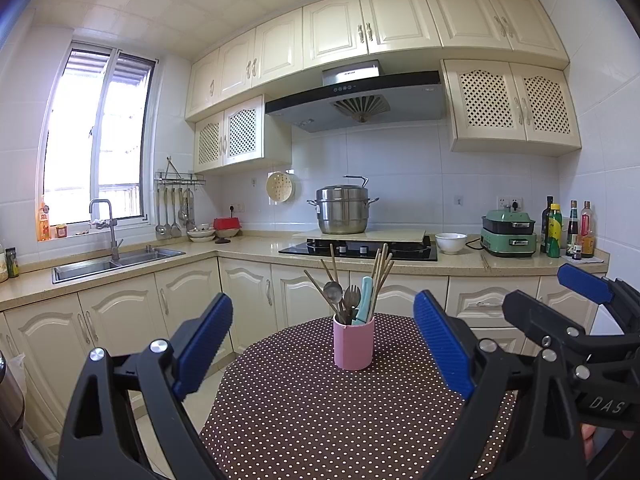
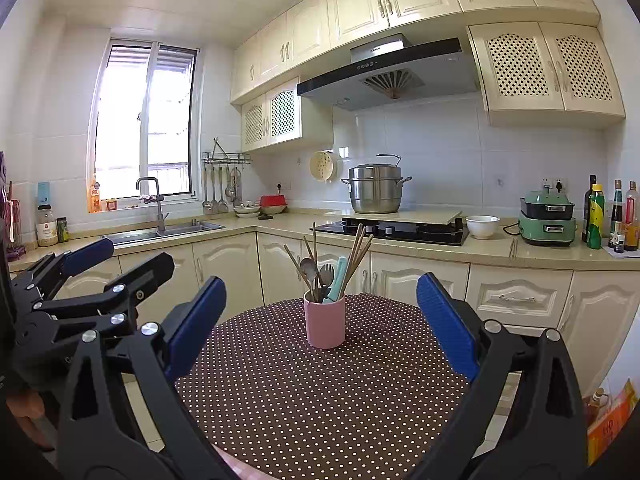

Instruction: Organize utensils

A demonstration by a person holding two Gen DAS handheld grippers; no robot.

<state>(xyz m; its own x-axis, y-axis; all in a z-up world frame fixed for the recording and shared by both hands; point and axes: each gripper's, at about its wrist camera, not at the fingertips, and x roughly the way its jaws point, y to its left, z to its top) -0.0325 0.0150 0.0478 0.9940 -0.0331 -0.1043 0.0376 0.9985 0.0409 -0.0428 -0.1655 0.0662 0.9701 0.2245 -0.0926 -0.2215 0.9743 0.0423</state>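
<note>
One pink cylindrical holder (image 1: 353, 342) stands on the brown polka-dot round table (image 1: 320, 420), containing one metal spoon (image 1: 333, 291), one dark fork (image 1: 352, 296), one teal-handled utensil (image 1: 365, 296) and several wooden chopsticks (image 1: 382, 270). It sits ahead of and between the fingers of both the left gripper (image 1: 324, 350) and right gripper (image 2: 320, 330), touching neither. Both grippers' jaws are spread wide, holding nothing.

We count one pink cup (image 1: 354, 343) on the one dotted table (image 1: 304, 408). In the cup: one spoon (image 1: 333, 291), one fork (image 1: 352, 295), one teal-handled utensil (image 1: 365, 298), and wooden chopsticks (image 1: 382, 270), exact number unclear. Behind the cup on the counter: one steel steamer pot (image 1: 343, 209), one white bowl (image 1: 451, 242), one green cooker (image 1: 508, 234), one double sink (image 1: 116, 262) to the cup's left. Right of the cooker: at least four bottles (image 1: 554, 230). Two grippers in view, the left gripper (image 1: 324, 344) and the right gripper (image 2: 320, 328), both with fingers spread.
</note>
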